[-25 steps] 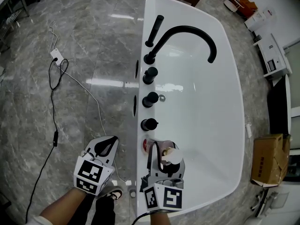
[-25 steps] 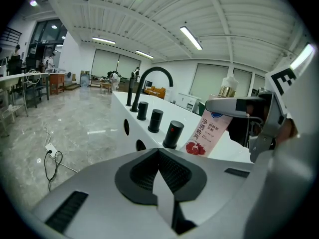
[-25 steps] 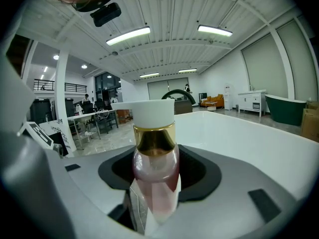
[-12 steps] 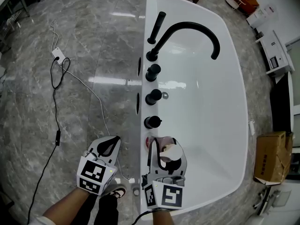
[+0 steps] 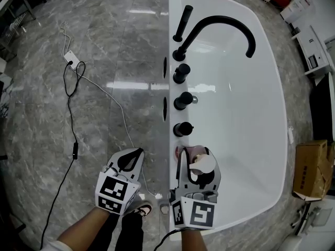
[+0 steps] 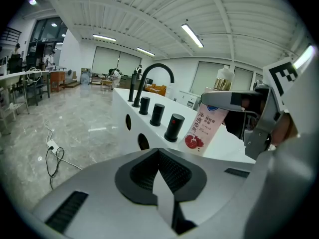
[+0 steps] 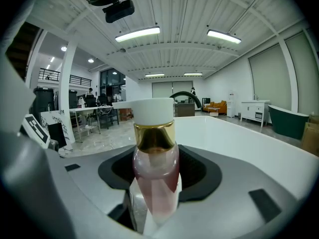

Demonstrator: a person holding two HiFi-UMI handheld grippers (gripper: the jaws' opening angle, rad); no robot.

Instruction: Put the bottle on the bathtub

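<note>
Your right gripper (image 7: 154,210) has its jaws clamped on a pink translucent plastic bottle with a gold collar and white cap (image 7: 153,168). At lower centre of the head view the bottle leans over the near rim of the white oval bathtub (image 5: 256,140), just below the nearest black round knob (image 5: 183,129). Whether its base touches the rim cannot be told. Your left gripper (image 6: 162,183), jaws together on nothing, hangs at lower left above the grey marble floor (image 5: 104,51), just beside the tub. A black arched faucet (image 5: 220,22) curves at upper centre.
</note>
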